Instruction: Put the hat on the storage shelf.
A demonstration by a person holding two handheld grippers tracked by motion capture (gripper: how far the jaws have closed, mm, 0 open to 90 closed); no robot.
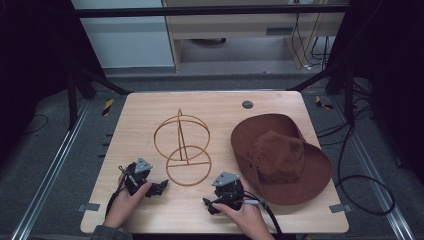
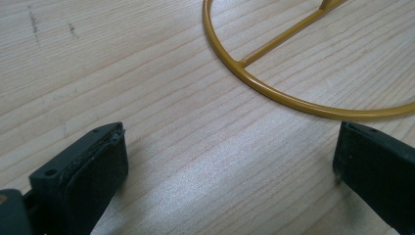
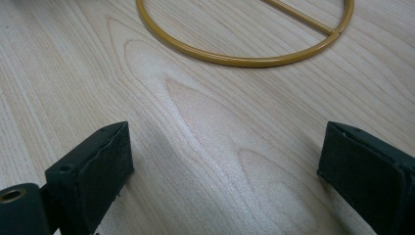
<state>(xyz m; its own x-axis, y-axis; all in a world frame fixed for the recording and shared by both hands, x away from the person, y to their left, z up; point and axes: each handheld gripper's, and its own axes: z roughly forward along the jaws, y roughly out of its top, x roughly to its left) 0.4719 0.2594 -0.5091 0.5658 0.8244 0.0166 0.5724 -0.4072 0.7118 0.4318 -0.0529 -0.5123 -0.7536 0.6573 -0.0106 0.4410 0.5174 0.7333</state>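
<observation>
While both tongs gape empty, hat (image 1: 282, 157) beside wire stand (image 1: 182, 147).

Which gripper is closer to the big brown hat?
Right. The right gripper sits just beside the hat's near brim. The left gripper is farther off, across the gold wire stand.

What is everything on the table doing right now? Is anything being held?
Hat: lying flat on the table, crown up, not held.
Wire stand: standing on its round base, nothing hanging on it, not held.
Left tool: open, nothing between its jaws, resting near the stand's base.
Right tool: open, nothing between its jaws, beside the hat.
</observation>
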